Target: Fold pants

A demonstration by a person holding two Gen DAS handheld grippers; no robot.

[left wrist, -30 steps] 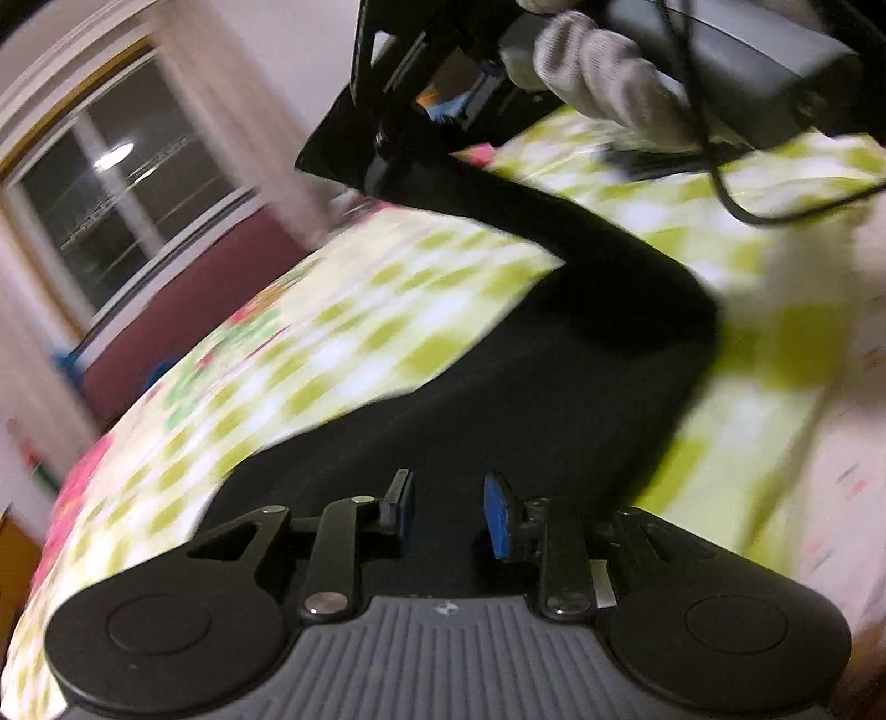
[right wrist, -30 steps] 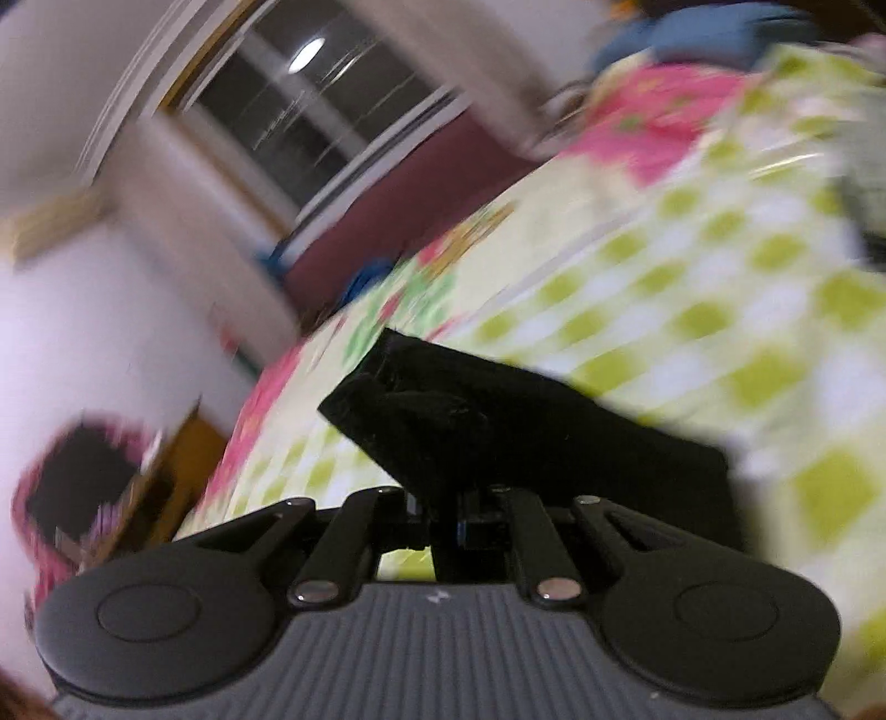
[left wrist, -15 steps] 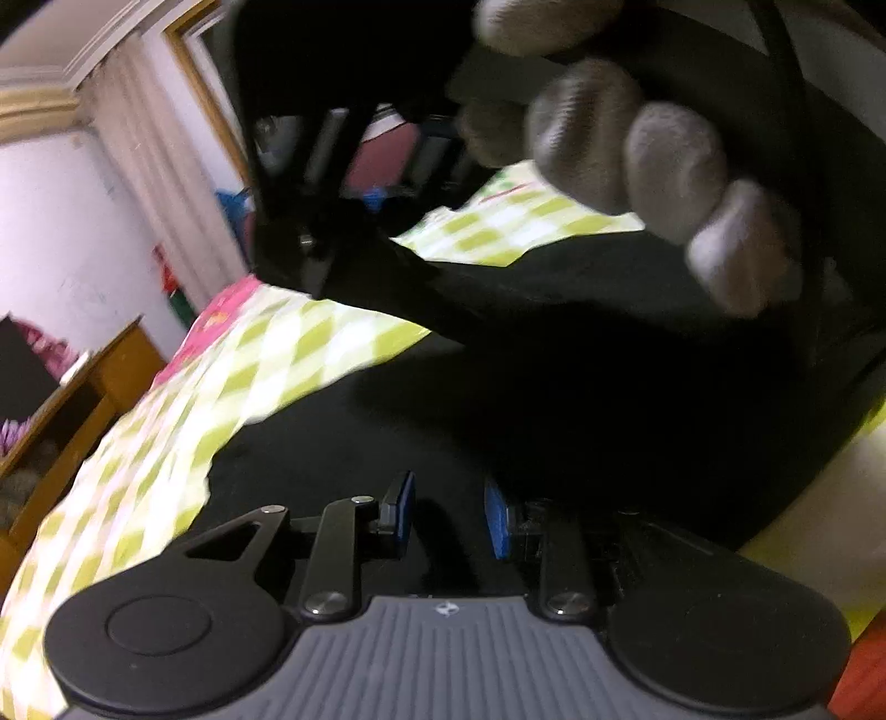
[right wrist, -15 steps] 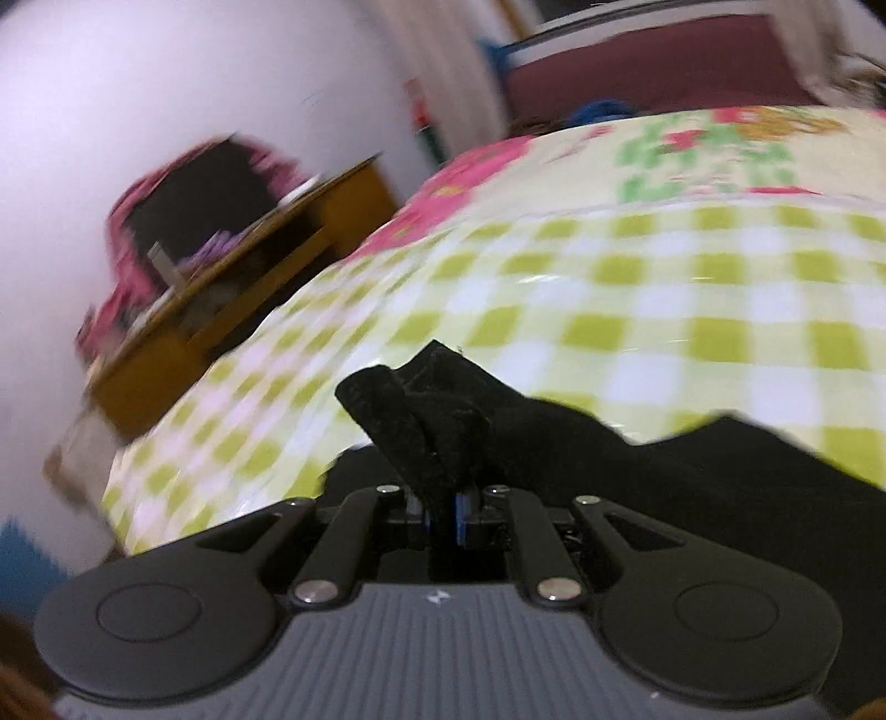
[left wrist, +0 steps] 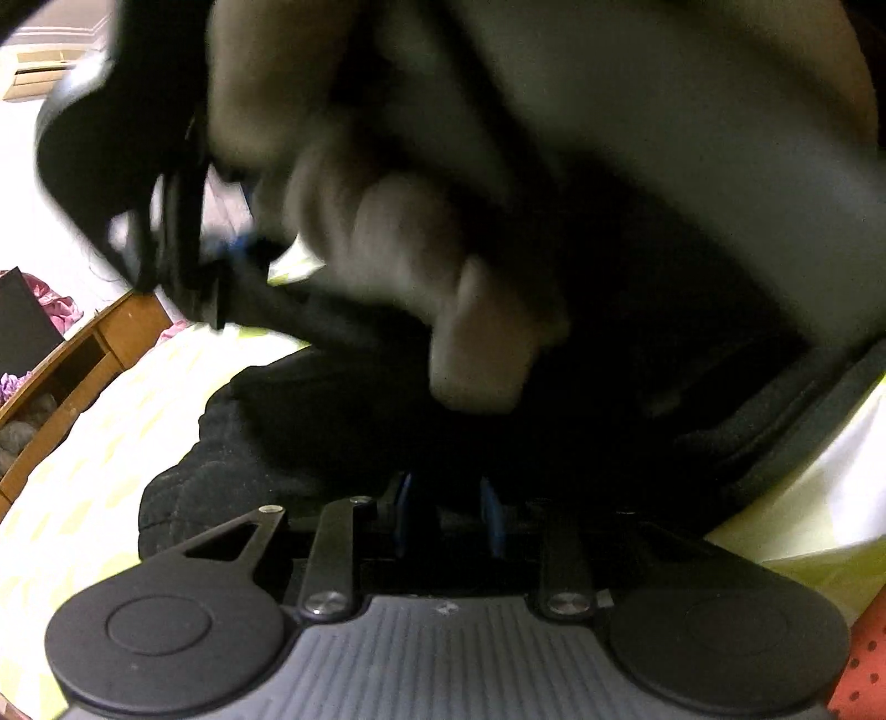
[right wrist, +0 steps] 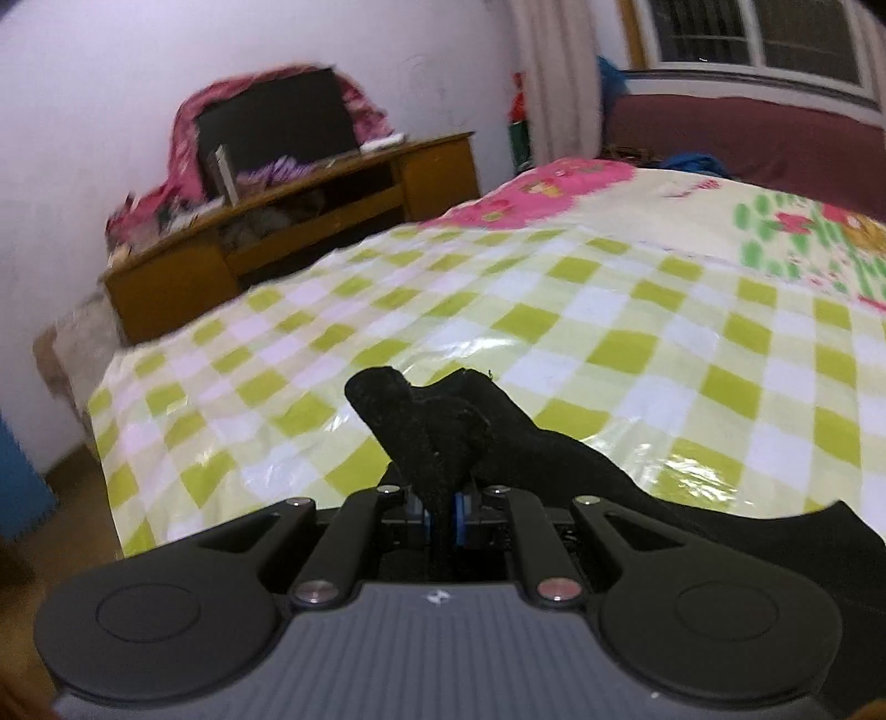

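Observation:
The black pants [left wrist: 288, 432] lie on a green-and-white checked bed cover [right wrist: 581, 310]. My right gripper [right wrist: 441, 512] is shut on a bunched edge of the pants [right wrist: 437, 432], held above the cover. My left gripper [left wrist: 446, 515] is open, its blue pads apart just above the dark cloth. In the left wrist view the right gripper body and the gloved hand [left wrist: 437, 277] holding it pass close overhead, blurred, and hide most of the pants.
A wooden TV stand [right wrist: 310, 216] with a dark screen and pink cloth stands by the white wall left of the bed. A window [right wrist: 764, 33] and a maroon headboard [right wrist: 747, 138] are at the far right. The bed's left edge [right wrist: 111, 443] drops to the floor.
The right gripper has carried the held pants edge across over the left gripper, toward the bed's left side. The left gripper has stayed open over the cloth.

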